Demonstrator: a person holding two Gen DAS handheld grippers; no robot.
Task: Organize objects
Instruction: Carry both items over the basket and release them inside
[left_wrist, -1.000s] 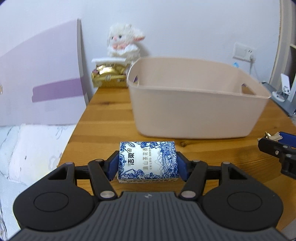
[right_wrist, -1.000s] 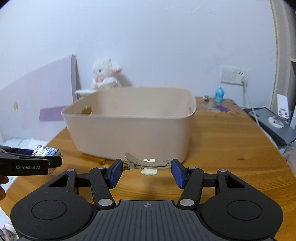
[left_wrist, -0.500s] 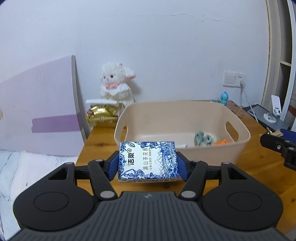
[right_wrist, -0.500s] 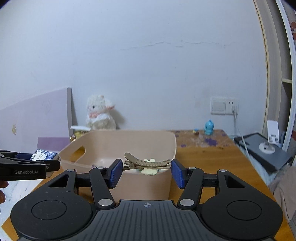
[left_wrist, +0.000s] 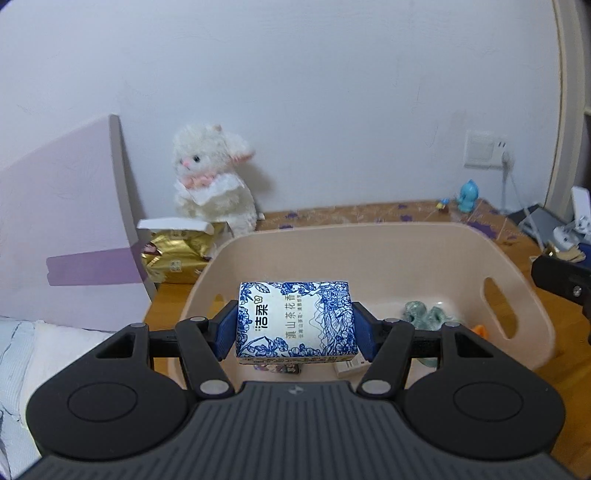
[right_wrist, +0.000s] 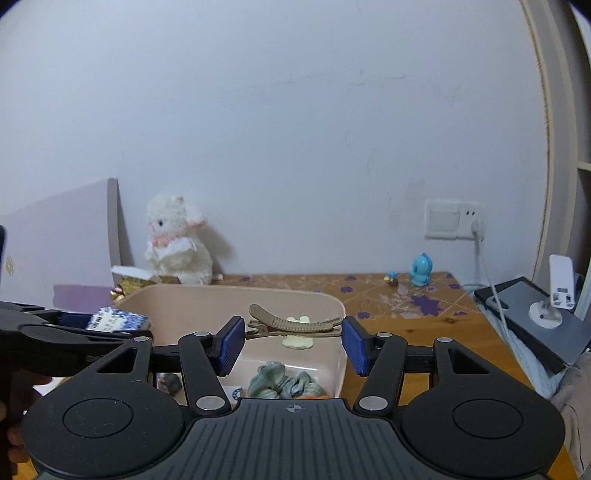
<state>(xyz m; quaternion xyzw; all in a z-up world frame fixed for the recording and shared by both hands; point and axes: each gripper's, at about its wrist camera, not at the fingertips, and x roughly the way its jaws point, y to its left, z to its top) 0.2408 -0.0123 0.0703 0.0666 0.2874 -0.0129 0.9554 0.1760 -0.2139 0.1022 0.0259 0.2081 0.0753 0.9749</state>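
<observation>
My left gripper (left_wrist: 295, 325) is shut on a blue-and-white tissue pack (left_wrist: 295, 321) and holds it above the near part of the beige plastic bin (left_wrist: 369, 240). My right gripper (right_wrist: 293, 339) is shut on a brown hair clip (right_wrist: 291, 325) with a cream flower, held over the same bin (right_wrist: 236, 291) on its right side. The tissue pack (right_wrist: 114, 319) shows at the left of the right wrist view. In the bin lie a green scrunchie (left_wrist: 424, 314), something orange (left_wrist: 478, 328) and a small white box (left_wrist: 351, 367).
The bin stands on a wooden table (right_wrist: 406, 306). Behind it are a white plush sheep (left_wrist: 214, 184) and a gold packet (left_wrist: 177, 254). A lilac board (left_wrist: 62, 229) leans at the left. A blue figurine (right_wrist: 421, 269), a cable and a dark device (right_wrist: 532, 314) lie at the right.
Both grippers have risen from table height and moved forward over the bin, each keeping its hold. The bin's inside and contents have come into view.
</observation>
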